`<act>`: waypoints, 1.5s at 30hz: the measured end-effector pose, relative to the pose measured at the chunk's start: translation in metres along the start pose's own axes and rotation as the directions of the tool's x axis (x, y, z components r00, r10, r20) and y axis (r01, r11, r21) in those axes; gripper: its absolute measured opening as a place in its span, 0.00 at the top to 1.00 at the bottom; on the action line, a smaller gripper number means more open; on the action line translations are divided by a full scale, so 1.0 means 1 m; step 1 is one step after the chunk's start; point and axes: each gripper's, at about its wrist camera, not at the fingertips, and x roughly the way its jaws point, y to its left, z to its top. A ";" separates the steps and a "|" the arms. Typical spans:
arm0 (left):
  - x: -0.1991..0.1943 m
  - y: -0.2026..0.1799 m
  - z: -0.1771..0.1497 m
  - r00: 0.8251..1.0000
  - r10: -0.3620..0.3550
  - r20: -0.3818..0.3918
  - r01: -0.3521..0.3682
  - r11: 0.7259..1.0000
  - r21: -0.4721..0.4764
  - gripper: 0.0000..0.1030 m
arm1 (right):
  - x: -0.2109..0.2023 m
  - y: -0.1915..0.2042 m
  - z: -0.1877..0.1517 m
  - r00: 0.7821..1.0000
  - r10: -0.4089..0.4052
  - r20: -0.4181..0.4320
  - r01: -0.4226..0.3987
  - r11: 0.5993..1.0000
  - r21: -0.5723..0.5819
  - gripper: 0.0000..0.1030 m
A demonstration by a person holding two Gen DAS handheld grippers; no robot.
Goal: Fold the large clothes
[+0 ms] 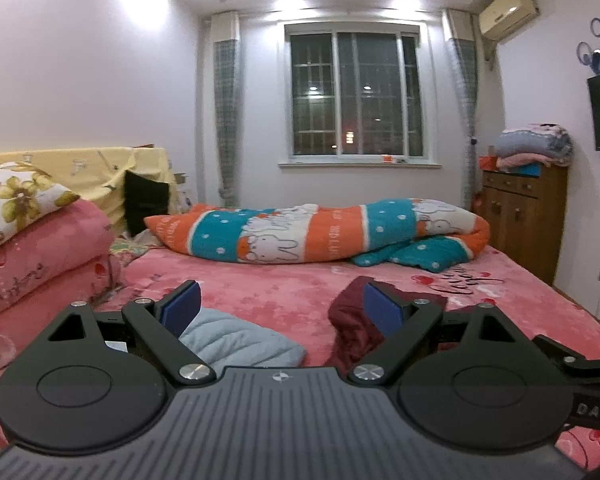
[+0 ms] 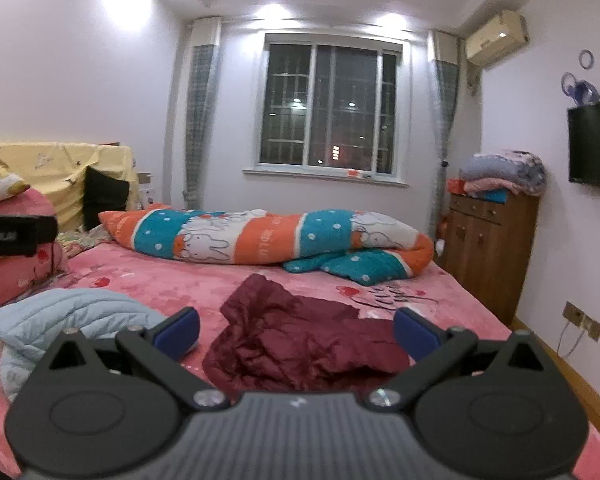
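Both tools hang above the bed (image 2: pixel 148 280) with fingers spread, holding nothing: the left tool (image 1: pixel 282 308) and the right tool (image 2: pixel 296 330). The maroon jacket (image 2: pixel 300 340) lies crumpled at 12 o'clock of the right tool, the pale blue jacket (image 2: pixel 60 316) at its 9 o'clock.

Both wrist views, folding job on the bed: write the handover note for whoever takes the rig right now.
Left gripper: open, empty, above the near edge of the bed.
Right gripper: open, empty, aimed at the maroon jacket.
Maroon jacket: crumpled in a heap mid-bed.
Light blue quilted jacket: bunched up to its left, apart from it.
Done: nothing folded yet.
Left: spread and fold both garments.
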 end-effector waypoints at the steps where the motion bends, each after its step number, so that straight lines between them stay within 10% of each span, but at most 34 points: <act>1: 0.002 -0.001 -0.001 1.000 -0.016 -0.005 0.016 1.000 0.001 0.00 | 0.002 -0.003 -0.003 1.000 -0.007 -0.003 0.008 1.000 0.009 0.01; 24: 0.157 -0.061 -0.108 0.939 -0.259 -0.225 0.294 0.946 0.137 0.00 | 0.127 -0.090 -0.113 0.984 -0.037 -0.177 0.082 0.963 0.256 0.21; 35: 0.224 -0.141 -0.127 0.894 -0.382 -0.233 0.437 0.857 0.272 0.00 | 0.192 -0.148 -0.136 0.957 -0.084 -0.278 0.189 0.908 0.374 0.32; 45: 0.297 -0.225 -0.139 0.899 -0.360 -0.248 0.436 0.782 0.445 0.07 | 0.210 -0.177 -0.145 0.933 -0.123 -0.338 0.257 0.884 0.390 0.19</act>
